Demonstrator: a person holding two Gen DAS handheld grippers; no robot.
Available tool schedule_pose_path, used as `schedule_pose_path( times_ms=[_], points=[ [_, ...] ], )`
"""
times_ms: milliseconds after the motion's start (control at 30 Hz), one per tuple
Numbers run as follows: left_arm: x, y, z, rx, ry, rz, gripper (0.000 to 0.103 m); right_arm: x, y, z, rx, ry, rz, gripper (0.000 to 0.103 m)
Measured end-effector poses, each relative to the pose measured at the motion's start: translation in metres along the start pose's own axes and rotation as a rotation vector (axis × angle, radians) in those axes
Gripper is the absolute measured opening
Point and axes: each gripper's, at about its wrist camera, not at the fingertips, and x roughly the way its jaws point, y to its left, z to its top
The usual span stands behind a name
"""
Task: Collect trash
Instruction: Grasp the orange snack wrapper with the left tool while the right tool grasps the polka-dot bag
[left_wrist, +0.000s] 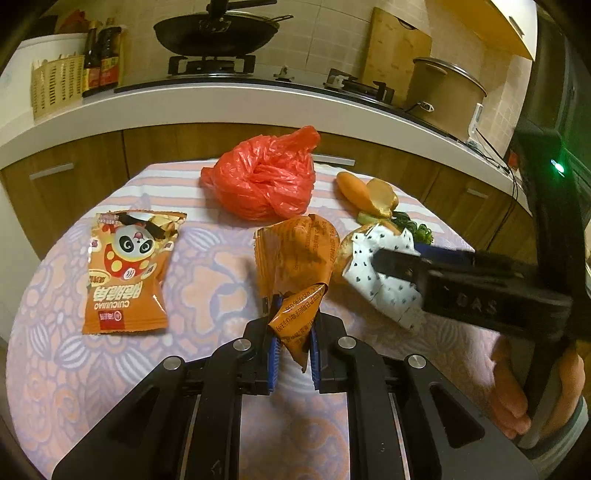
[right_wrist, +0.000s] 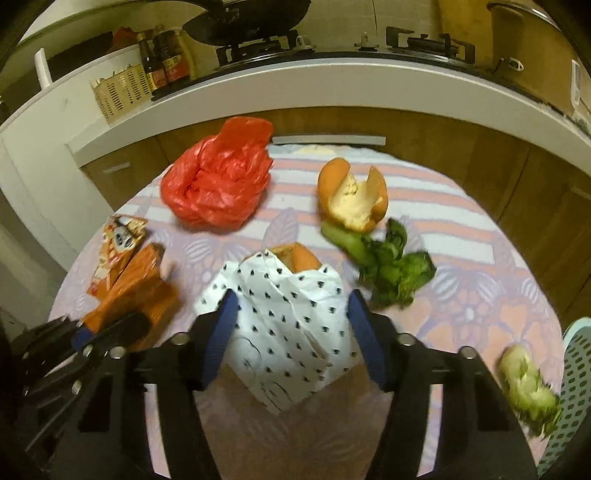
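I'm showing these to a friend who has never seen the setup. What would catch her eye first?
Probably the red bag, bright and crumpled at the table's far middle. Next, the left gripper pinching an orange wrapper, and the right gripper astride a spotted white paper. On the right lie orange peel and greens.

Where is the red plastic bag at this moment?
The red plastic bag lies at the far side of the table, near the kitchen cabinets, left of the orange peel and untouched by either gripper.
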Motion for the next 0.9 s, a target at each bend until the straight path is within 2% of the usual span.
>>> schedule_pose_path(
  times_ms=[100, 233, 267, 367, 600, 633, 667, 733, 767, 800, 900],
  points=[
    [0.000, 0.000, 0.000, -0.001, 0.000, -0.001, 0.012, -0.008, 0.000, -0.012, 0.012, 0.011, -0.023, 0.031],
    [0.000, 0.001, 0.000, -0.005, -0.001, -0.002, 0.012, -0.021, 0.002, -0.031, 0.041, 0.019, -0.005, 0.021],
    [0.000, 0.001, 0.000, -0.005, -0.001, -0.001, 0.012, -0.024, 0.004, -0.035, 0.043, 0.019, -0.004, 0.016],
    [-0.001, 0.001, 0.000, -0.008, -0.004, -0.002, 0.012, -0.035, 0.004, -0.043, 0.054, 0.015, -0.016, 0.012],
    [-0.003, 0.003, -0.001, -0.014, -0.004, -0.008, 0.012, -0.053, -0.019, -0.049, 0.125, 0.018, -0.066, 0.013],
    [-0.003, 0.003, -0.001, -0.013, -0.004, -0.009, 0.012, -0.053, -0.024, -0.048, 0.141, 0.020, -0.048, 0.013],
    [-0.004, 0.003, -0.001, -0.013, -0.004, -0.009, 0.013, -0.052, -0.026, -0.048, 0.152, 0.028, -0.022, 0.017],
    [-0.004, 0.002, -0.001, -0.014, -0.004, -0.011, 0.013, -0.050, -0.026, -0.047, 0.168, 0.024, -0.007, 0.039],
    [-0.004, 0.002, -0.001, -0.014, -0.004, -0.011, 0.013, -0.050, -0.025, -0.047, 0.174, 0.013, -0.012, 0.070],
    [-0.005, 0.002, -0.002, -0.014, -0.004, -0.012, 0.013, -0.051, -0.023, -0.046, 0.174, -0.002, -0.016, 0.080],
    [-0.005, 0.001, -0.002, -0.012, -0.004, -0.010, 0.013, -0.039, -0.011, -0.040, 0.147, 0.025, -0.014, 0.080]
  ],
)
